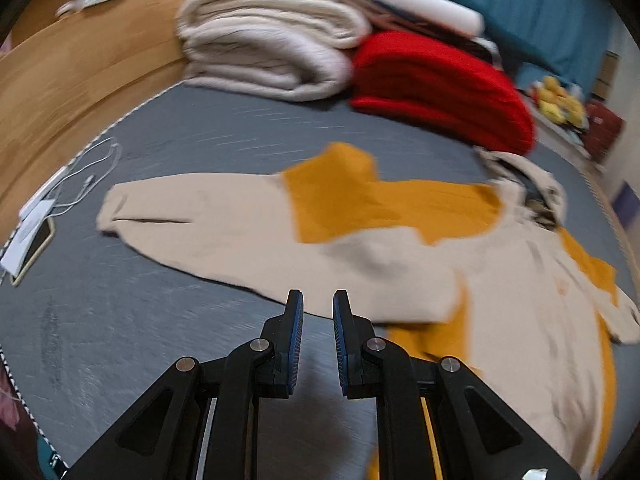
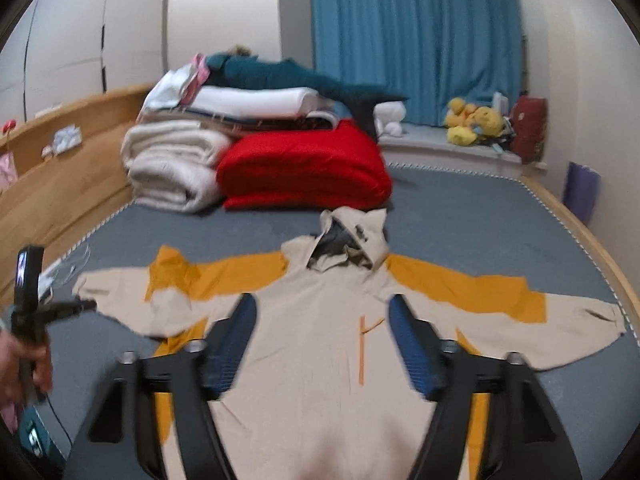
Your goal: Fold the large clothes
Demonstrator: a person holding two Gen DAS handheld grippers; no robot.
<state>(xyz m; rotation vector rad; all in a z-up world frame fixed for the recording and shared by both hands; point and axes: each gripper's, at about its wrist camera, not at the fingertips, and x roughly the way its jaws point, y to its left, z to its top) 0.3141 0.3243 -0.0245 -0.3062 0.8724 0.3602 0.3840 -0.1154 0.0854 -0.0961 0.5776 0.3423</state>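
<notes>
Both my grippers, left [image 1: 318,300] and right [image 2: 322,312], hover spread apart, empty, above the hoodie [image 2: 320,352] lying flat.

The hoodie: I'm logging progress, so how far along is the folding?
Done: the hoodie is spread flat on the bed, both sleeves out. In hand: nothing; the left claw and right claw are open above it. Left: every fold; both sleeves and the body are unfolded.

A grey bed [image 2: 460,216] carries the spread beige-and-mustard hooded jacket [image 2: 320,320], a folded red blanket [image 2: 304,168], cream quilts [image 2: 168,160], a phone [image 1: 34,246] and white cable [image 1: 86,178].
</notes>
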